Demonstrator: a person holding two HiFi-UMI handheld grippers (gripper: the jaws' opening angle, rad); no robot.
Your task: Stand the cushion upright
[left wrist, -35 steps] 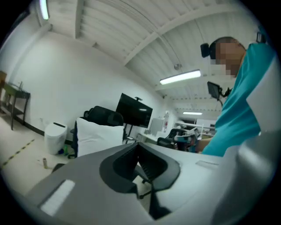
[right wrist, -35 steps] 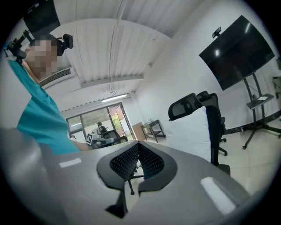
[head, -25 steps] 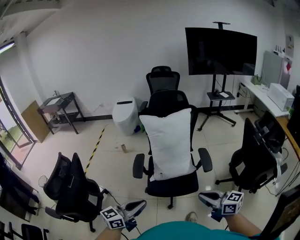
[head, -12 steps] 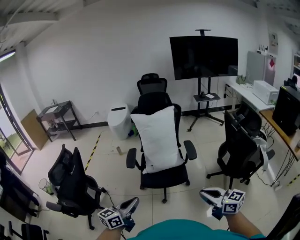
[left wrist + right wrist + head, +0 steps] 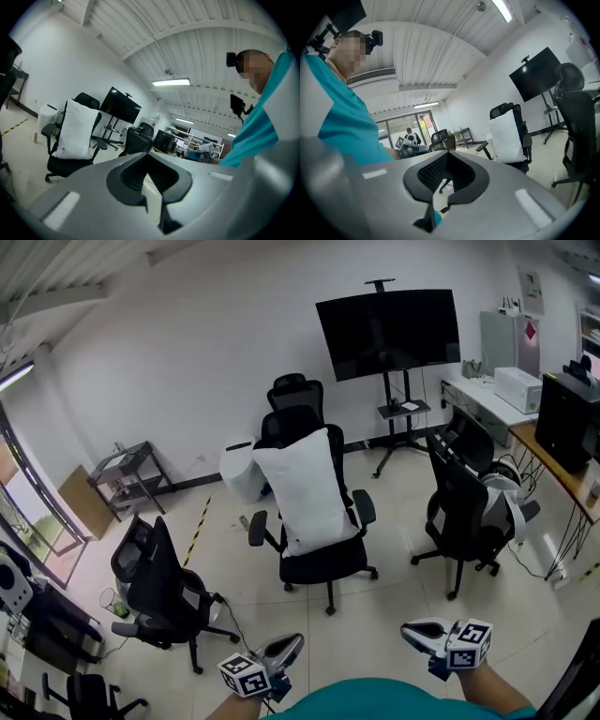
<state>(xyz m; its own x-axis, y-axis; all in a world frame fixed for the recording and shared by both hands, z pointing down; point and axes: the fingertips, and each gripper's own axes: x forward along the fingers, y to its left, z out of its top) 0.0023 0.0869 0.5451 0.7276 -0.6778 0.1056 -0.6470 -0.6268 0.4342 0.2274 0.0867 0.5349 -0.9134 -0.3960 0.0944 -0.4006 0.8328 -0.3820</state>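
Cushion (image 5: 302, 491) is seen standing upright on the seat of a black office chair (image 5: 323, 565), leaned against its backrest, well apart from both grippers. At the lower edge of the head view, the left gripper (image 5: 289, 643) is held fully closed on nothing, and the right gripper (image 5: 414, 632) is likewise closed and empty.

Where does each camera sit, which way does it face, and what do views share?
Head view: on the person's head, looking steeply down at the cushion on a chair; left tool, right tool, teal shirt show.
Left gripper view: on the left tool, along shut jaws; cushion left, teal shirt right.
Right gripper view: on the right tool, along shut jaws; cushion right, teal shirt left.
Shared: the cushion.
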